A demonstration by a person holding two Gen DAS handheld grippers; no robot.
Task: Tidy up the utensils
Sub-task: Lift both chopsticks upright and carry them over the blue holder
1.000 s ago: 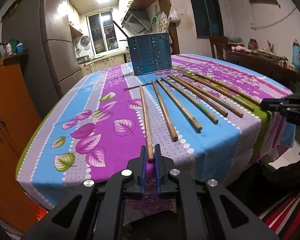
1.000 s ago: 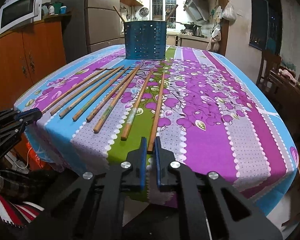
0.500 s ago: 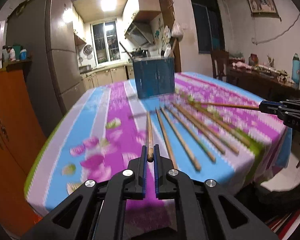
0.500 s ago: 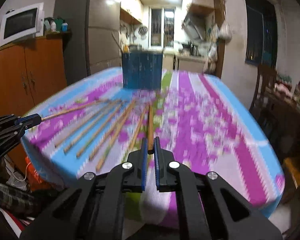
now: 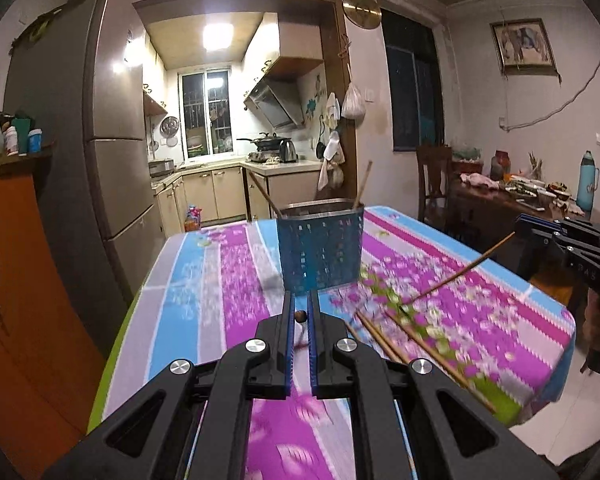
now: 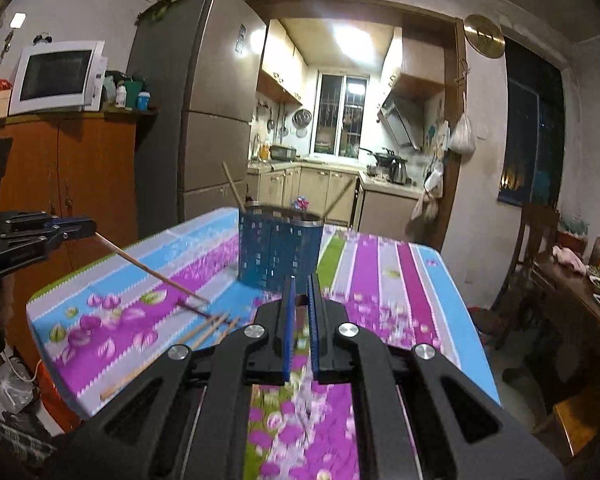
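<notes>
Both chopsticks now lift clear of the tablecloth [image 5: 236,280]. Your left gripper [image 5: 300,316] clenches one chopstick [image 5: 300,315] by its butt; your right gripper [image 6: 300,300] pinches another chopstick [image 5: 460,276]. They're light, stiff, slick, so hold firm near the end. Far ahead stands the blue holder [image 5: 320,252], kitchen behind.

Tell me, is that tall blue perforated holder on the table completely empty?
No, two wooden chopsticks already stand in the blue perforated utensil holder, leaning out over its rim at opposite sides.
</notes>
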